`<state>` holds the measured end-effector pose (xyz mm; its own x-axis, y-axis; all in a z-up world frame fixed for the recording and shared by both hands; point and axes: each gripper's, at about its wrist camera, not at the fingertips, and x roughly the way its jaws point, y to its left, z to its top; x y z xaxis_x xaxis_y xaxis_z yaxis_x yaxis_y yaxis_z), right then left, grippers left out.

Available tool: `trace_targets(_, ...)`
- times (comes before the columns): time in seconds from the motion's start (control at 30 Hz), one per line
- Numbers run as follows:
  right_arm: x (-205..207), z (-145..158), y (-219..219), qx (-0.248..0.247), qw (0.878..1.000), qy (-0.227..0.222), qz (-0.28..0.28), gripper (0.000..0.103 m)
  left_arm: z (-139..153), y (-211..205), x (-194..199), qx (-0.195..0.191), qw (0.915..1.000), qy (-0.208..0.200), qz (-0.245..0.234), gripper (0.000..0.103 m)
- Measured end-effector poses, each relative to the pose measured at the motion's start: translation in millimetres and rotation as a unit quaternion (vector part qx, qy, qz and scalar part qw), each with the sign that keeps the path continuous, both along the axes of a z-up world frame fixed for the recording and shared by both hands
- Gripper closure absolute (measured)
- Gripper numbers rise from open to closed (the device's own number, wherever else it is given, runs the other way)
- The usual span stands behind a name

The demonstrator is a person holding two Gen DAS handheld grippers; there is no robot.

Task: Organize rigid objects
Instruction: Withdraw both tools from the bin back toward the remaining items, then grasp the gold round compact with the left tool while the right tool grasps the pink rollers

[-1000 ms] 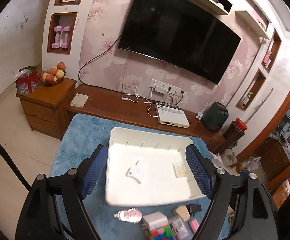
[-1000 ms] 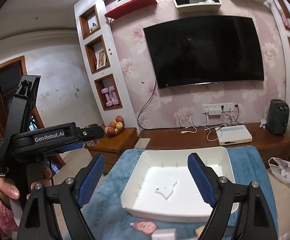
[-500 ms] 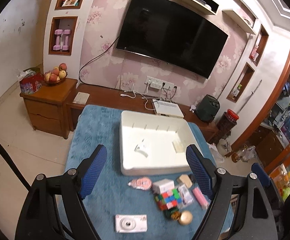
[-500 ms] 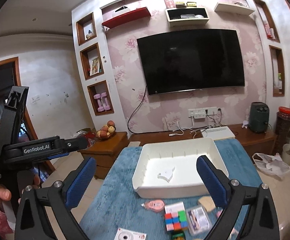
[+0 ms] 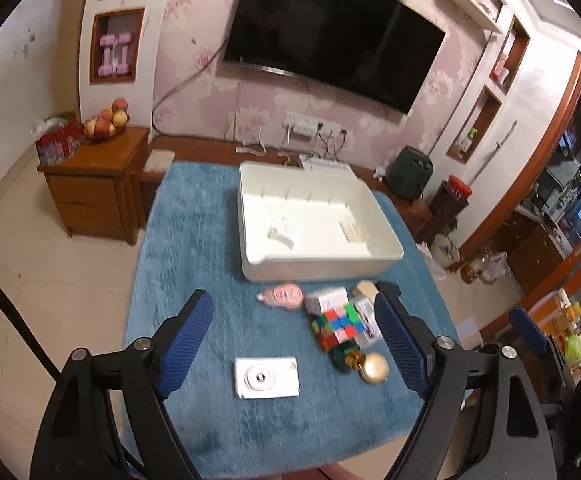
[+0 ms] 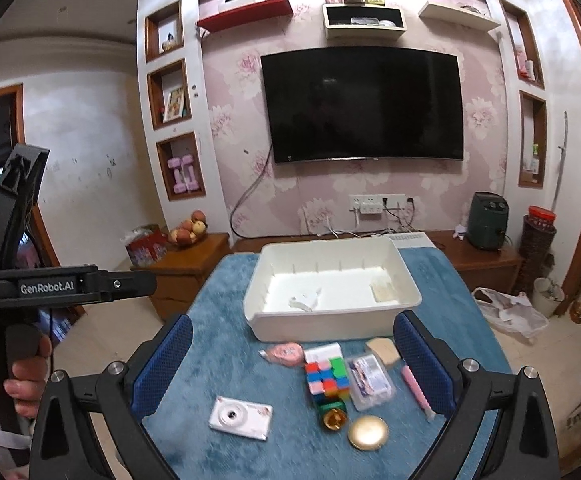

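Both hand-held grippers, the left gripper and the right gripper, hang with blue-padded fingers spread wide and nothing between them, above a blue plush table cover.

The landmark is a white rectangular plastic bin on the far half of the cover, holding a small white piece and a pale flat card. Just in front of the bin's near wall lie a pink oval tape dispenser, a white box and a tan wedge-shaped block. Nearer than those sit a multicoloured puzzle cube, a clear plastic case and a pink stick. Farthest from the bin are a white compact camera, a green-and-gold bottle and a round gold cap. The left gripper's handle is held in a hand.
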<state>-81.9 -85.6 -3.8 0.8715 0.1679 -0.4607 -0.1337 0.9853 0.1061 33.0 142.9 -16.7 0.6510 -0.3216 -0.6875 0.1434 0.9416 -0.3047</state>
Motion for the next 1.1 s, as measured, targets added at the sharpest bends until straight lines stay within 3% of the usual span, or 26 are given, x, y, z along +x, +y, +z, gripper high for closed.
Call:
trace_targets(0.37,-5,-26,-19,-0.063,0.997,0.041,0.008,0.002,-35,-40,-3,0.014,0.9946,0.098,-0.03,0.016)
trace_targets(0.53,-3,-37,-25,-0.08,0.994,0.054,0.048,0.002,-44,-57,1,0.015,0.9913,0.128,-0.027,0.016)
trace_targets(0.83,6,-56,-27,-0.172,0.969,0.065,0.164,0.002,-68,-92,19,-0.018,0.9785,0.205,0.0,0.016)
trace_targets(1.1,36,-69,-71,-0.176,0.958,0.09,0.206,0.002,-91,-123,34,-0.05,0.9635,0.259,0.048,0.016)
